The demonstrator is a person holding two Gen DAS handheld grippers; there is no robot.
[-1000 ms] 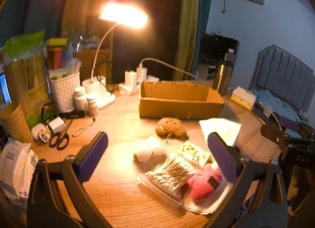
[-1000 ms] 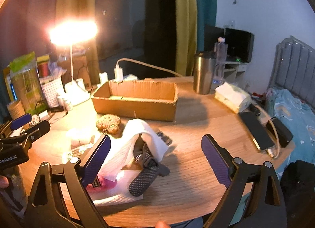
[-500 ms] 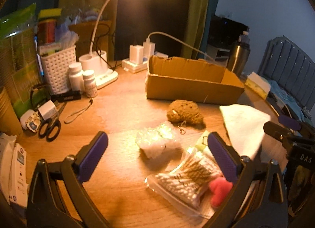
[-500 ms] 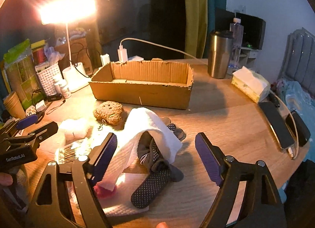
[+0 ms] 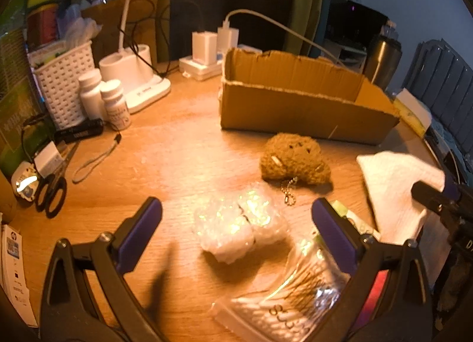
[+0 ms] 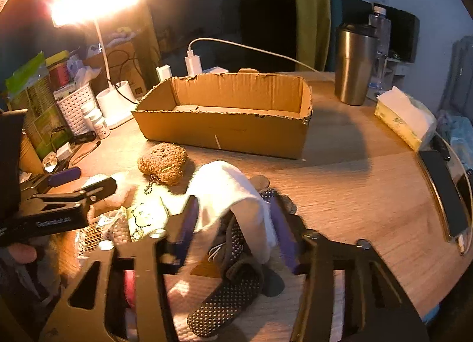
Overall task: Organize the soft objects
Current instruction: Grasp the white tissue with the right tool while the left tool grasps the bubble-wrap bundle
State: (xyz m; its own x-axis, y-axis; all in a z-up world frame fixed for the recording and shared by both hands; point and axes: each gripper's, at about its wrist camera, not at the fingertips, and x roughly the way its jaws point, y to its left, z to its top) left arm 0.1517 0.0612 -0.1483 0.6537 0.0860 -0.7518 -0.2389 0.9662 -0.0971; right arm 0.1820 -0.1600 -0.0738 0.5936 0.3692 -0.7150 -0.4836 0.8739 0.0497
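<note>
My left gripper (image 5: pixel 238 224) is open, low over the table, with a clear bag of white soft stuff (image 5: pixel 239 229) lying between its fingers, untouched. Beyond the bag lies a brown crochet plush (image 5: pixel 295 161), and farther back stands an open cardboard box (image 5: pixel 295 108). My right gripper (image 6: pixel 235 224) is closing its jaws. A white cloth (image 6: pixel 227 191) sits between them, draped over dark dotted gloves (image 6: pixel 230 288). The pads are at the cloth's sides. A pink plush (image 6: pixel 130 283) shows low on the left. The left gripper (image 6: pixel 85 179) shows from the side.
A bag of cotton swabs (image 5: pixel 289 297) lies near the right finger. Scissors (image 5: pixel 50 194), pill bottles (image 5: pixel 115 102), a white basket (image 5: pixel 65 85) and a lamp base (image 5: pixel 133 76) crowd the left. A steel tumbler (image 6: pixel 354 64), tissue pack (image 6: pixel 405 117) and phone (image 6: pixel 443 194) sit right.
Both grippers have moved forward and down toward the pile. The right jaws have narrowed from wide open around the white cloth. The left gripper now straddles the clear bag.
</note>
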